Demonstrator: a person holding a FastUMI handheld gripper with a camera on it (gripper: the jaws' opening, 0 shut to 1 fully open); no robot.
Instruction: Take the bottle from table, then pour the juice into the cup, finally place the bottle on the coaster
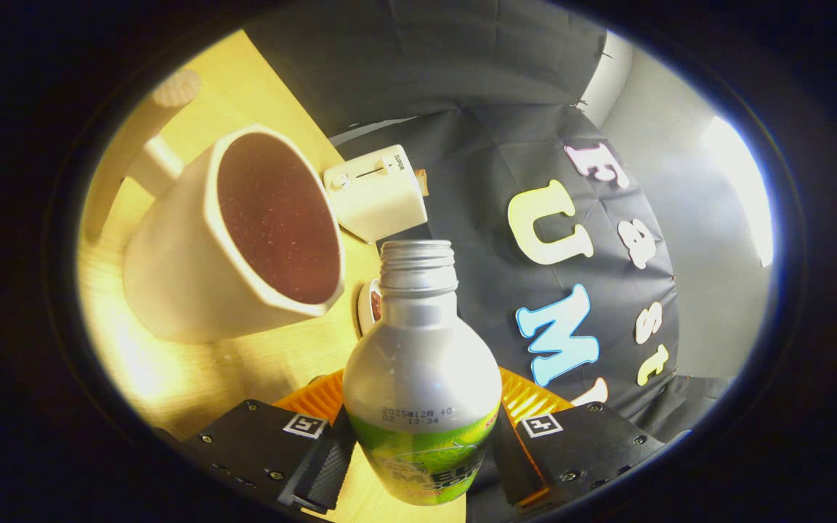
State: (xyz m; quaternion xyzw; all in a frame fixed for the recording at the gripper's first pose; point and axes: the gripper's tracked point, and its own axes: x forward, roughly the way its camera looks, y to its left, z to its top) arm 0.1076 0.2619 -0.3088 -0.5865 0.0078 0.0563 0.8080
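Silver-and-green bottle (pixel 422 370), cream cup (pixel 193 269)

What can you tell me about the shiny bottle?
The bottle looks like silvery metal, with a round bulging shoulder, a narrow neck and a threaded mouth with no cap on it. A green label wraps its lower part, with small printed characters above it. It sits between the tongs, and both fingers press its sides, so it is held. In the view it is tilted against the table, and its mouth is close beside the big cream cup.
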